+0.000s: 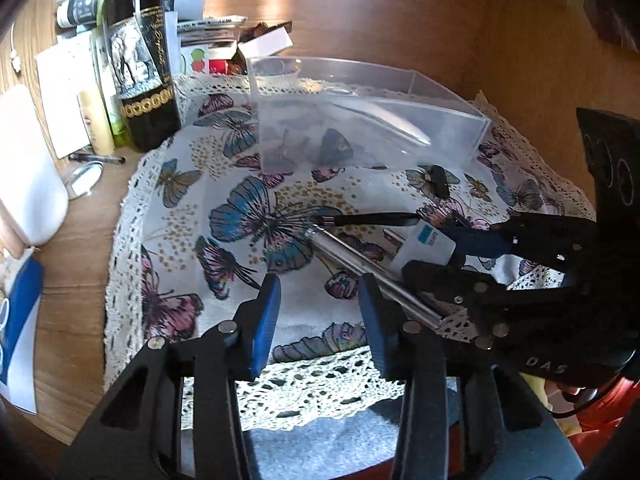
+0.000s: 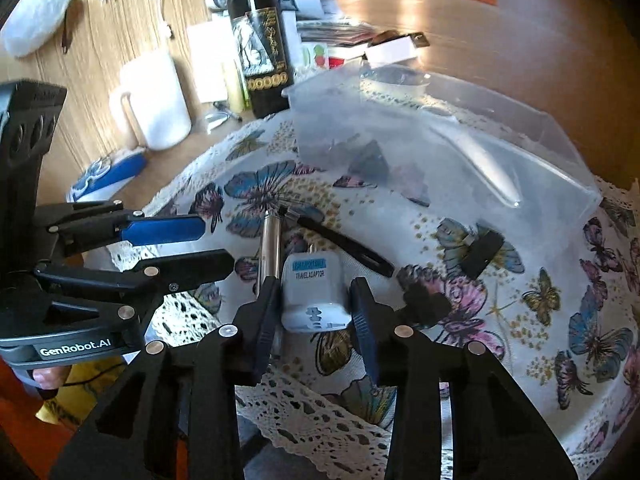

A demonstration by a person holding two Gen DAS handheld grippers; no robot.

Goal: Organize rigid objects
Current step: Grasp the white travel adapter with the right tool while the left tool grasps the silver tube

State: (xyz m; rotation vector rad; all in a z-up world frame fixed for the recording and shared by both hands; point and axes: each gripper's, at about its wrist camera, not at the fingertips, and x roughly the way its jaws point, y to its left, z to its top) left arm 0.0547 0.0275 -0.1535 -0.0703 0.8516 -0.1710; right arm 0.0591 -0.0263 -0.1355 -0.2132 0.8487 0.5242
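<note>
Warm light falls from the far side, glaring on the wooden worktop (image 1: 400,20). Fisheye bending darkens the corners. Edges look slightly blurred.

Open butterfly cloth (image 1: 192,236) left of silver tube (image 1: 360,264): free lane for approach. Clear plastic box (image 1: 360,120) blocks far side, mouth open upward. Wine bottle (image 1: 140,60) plus paper clutter wall off far-left corner; white jug (image 2: 154,100) stands beyond cloth edge. Centre crowded: tube, black strap (image 2: 344,246), travel adaptor (image 2: 312,292) touching or just beside each other. Small black block (image 2: 480,254) alone to right, bare cloth around it. Left gripper (image 2: 212,246) just beside tube, narrowing passage there.
</note>
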